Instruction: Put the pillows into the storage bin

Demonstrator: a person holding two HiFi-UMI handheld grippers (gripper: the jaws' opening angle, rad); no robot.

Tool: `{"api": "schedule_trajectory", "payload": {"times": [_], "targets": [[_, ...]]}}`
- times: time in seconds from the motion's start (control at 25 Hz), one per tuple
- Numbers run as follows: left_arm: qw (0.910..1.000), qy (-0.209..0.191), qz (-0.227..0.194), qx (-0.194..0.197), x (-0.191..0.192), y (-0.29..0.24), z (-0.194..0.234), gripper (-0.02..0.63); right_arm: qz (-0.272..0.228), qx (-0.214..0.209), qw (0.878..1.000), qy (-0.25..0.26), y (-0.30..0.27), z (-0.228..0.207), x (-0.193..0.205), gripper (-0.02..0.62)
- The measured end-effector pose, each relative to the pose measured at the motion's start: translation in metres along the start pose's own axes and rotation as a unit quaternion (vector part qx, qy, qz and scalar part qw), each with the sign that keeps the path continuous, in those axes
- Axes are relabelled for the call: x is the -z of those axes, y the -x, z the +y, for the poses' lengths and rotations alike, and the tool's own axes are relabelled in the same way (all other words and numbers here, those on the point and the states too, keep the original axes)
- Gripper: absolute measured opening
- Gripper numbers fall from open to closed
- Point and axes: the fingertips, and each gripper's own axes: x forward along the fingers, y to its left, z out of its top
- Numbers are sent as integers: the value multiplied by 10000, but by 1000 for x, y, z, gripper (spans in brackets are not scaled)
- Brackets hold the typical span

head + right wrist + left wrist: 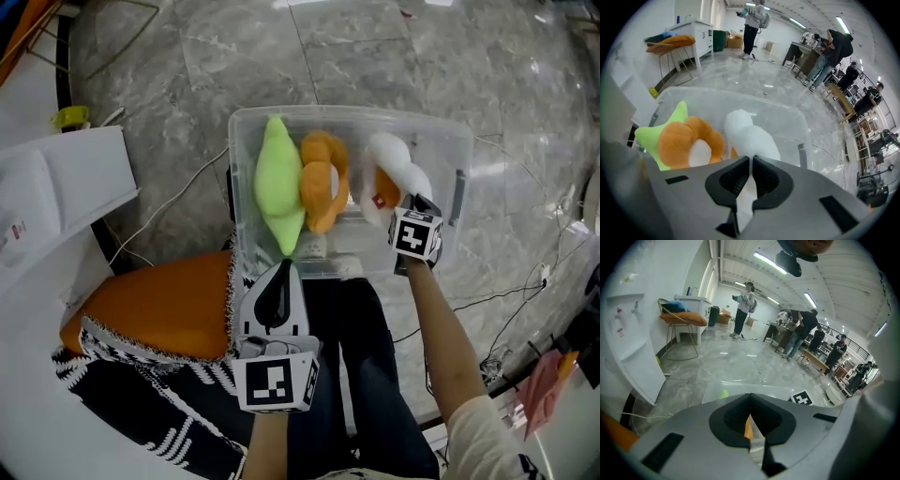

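A clear storage bin [450, 131] stands on the marble floor in the head view. In it a green pillow [278, 183] lies at the left and an orange pillow [322, 183] beside it. My right gripper [398, 214] hangs over the bin's right half, shut on a white pillow [394, 169]. The right gripper view shows white fabric [750, 136] pinched between the jaws of the right gripper [751, 159], with the orange pillow [682, 140] and the green pillow [649, 136] to the left. My left gripper [278, 267] is at the bin's near edge, shut and holding nothing; the left gripper [750, 397] has its tips touching.
An orange cushion on black-and-white patterned fabric [169, 305] lies at the near left, next to white furniture [56, 187]. Cables [169, 202] run across the floor. The person's dark trousers [356, 356] are just behind the bin. Several people stand far off [745, 301].
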Motion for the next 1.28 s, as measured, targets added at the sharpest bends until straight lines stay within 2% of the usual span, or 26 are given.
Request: {"api": "schedule_trajectory", "payload": {"times": [0.24,0.52,0.76,1.0,1.28], "targets": [[9997,167,176,-4,27,-12,8,14,395,254,9988,138,-38,-4,19,34],[9993,295,236,-81,53,-16,18,14,432,362,9984,-46,-58,8,28,37],[9990,341,242,-149,62,-13,24,14,289,-115,9995,-81,-49,64,16,46],[9990,348,175,-216,60,-3,26,14,-308,-1240,9916,190,-28,132,-6,80],[9987,373,6,-348,50,16,29,14,-745,-1803,9799,408,18,156,-19,87]]}}
